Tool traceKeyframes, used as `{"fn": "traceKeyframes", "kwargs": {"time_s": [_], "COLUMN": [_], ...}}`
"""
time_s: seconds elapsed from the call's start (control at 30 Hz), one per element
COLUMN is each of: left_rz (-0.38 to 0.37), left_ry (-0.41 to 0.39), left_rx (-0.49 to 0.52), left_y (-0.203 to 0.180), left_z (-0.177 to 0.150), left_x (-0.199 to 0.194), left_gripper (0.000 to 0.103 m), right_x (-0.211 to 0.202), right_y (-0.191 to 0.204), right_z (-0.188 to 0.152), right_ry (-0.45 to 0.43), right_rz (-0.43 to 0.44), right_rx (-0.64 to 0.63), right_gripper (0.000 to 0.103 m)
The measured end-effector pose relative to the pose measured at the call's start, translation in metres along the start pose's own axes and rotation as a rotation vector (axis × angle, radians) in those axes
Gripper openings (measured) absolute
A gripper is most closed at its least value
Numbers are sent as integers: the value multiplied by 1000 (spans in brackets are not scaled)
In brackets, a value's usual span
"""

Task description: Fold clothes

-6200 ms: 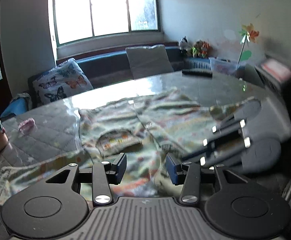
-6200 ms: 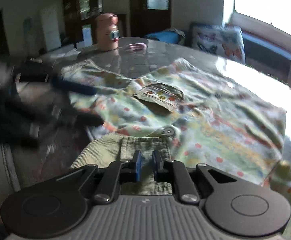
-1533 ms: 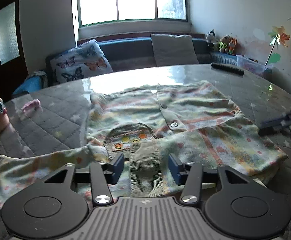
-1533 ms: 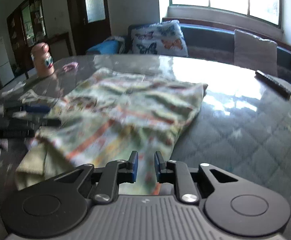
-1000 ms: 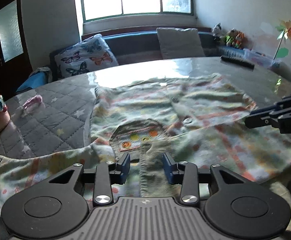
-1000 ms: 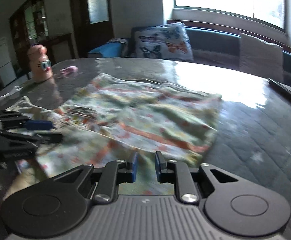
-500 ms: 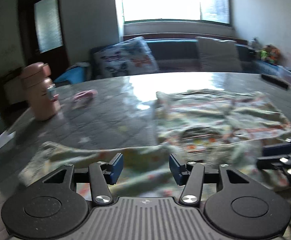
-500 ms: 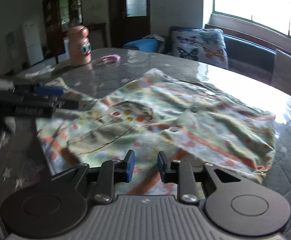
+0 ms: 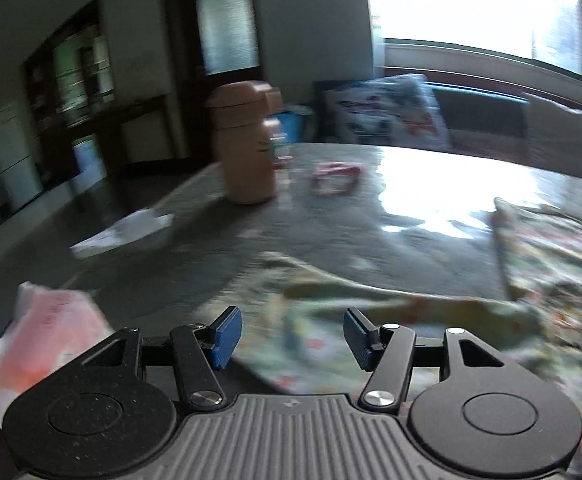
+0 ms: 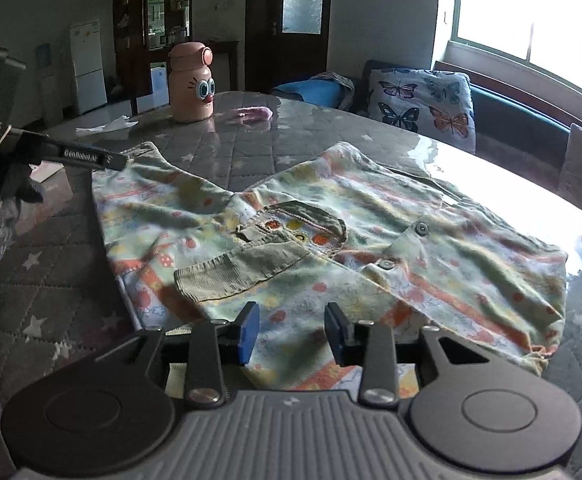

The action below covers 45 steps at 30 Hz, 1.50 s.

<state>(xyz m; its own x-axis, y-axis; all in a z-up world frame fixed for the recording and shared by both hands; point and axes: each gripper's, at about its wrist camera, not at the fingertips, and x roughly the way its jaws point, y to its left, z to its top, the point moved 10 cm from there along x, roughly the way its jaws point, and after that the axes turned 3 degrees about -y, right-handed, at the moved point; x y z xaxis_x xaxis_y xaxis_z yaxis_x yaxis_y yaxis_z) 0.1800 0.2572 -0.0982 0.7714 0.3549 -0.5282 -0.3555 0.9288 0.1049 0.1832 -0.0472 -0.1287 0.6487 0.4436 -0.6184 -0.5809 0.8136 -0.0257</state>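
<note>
Left gripper point(image 9: 289, 334): we hold it released, its blue pads well apart, low over the outstretched sleeve point(image 9: 331, 292) near the left edge of the table point(image 9: 219, 248); nothing sits between the pads.
What has changed on the left: half a second ago this camera faced the shirt's body; now it has swung left onto the sleeve, the pink bottle point(image 9: 247, 144) and a white paper point(image 9: 123, 234) at the far left edge. The view is blurred, so we are moving fast.
Shirt point(image 10: 331, 240): it lies flat, front up, across the middle of the table, collar toward the window side, hem toward us.
Folded sleeve point(image 10: 243, 268): its ribbed olive cuff rests across the chest, just below the small pocket point(image 10: 307, 228), so one sleeve is already turned in.
Look of the cloth: pale green with orange stripes and spots, two buttons showing, soft and wrinkled; the outstretched sleeve lies spread toward the left edge.
Right gripper point(image 10: 289, 332): one second ago its pads were nearly together at the hem; now they stand apart, released, over the near hem.
Meaning for the task: we judge the right side is let go and the left sleeve is next to fold in.
</note>
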Motion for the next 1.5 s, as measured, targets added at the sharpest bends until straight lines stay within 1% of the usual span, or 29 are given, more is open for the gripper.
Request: {"fn": "traceKeyframes", "kwargs": {"time_s": [0.03,0.13,0.27,0.3,0.33,0.4,0.47,0.5,0.53,0.57,0.63,0.9,0.97,1.1,1.43,1.5], "left_rz": [35,81,82,71,61,49,37,23,9,-1,-22,-291,-390,-508,-800,-815], "left_ry": [16,51,89,102,116,111,100,99,98,92,80,-23,-31,-11,42,68], "left_rx": [-32,-114,-148,-158,-168,-190,-201,-215,-228,-236,-253,-232,-218,-148,30,82], "left_y": [12,37,50,50,51,51,51,50,49,47,43,-30,-59,-109,-230,-242], "left_z": [0,-1,-6,-8,-11,-13,-12,-12,-11,-8,-3,31,37,26,-5,-19], "left_x": [6,18,32,35,38,40,39,38,37,34,27,-37,-56,-80,-146,-147], "left_gripper": [60,60,57,54,48,44,24,20,13,10,9,8,8,8,8,9], "right_x": [0,0,0,0,-1,-2,-4,-5,-6,-7,-10,-21,-26,-38,-65,-66], "right_y": [0,-1,1,1,1,0,0,0,-1,-1,-3,-20,-28,-47,-103,-110], "right_z": [0,-1,-3,-3,-3,-3,-3,-3,-3,-4,-4,-4,-3,-2,-13,-18], "right_ry": [1,5,5,5,4,2,0,-1,-1,-3,-6,-30,-42,-73,-122,-122], "right_rz": [1,8,12,12,13,13,10,8,7,5,3,-15,-26,-51,-79,-77], "right_rx": [3,12,14,15,17,23,25,26,27,29,44,116,143,208,445,494], "right_gripper": [36,36,36,36,36,36,36,36,36,36,36,36,36,36,34,34]}}
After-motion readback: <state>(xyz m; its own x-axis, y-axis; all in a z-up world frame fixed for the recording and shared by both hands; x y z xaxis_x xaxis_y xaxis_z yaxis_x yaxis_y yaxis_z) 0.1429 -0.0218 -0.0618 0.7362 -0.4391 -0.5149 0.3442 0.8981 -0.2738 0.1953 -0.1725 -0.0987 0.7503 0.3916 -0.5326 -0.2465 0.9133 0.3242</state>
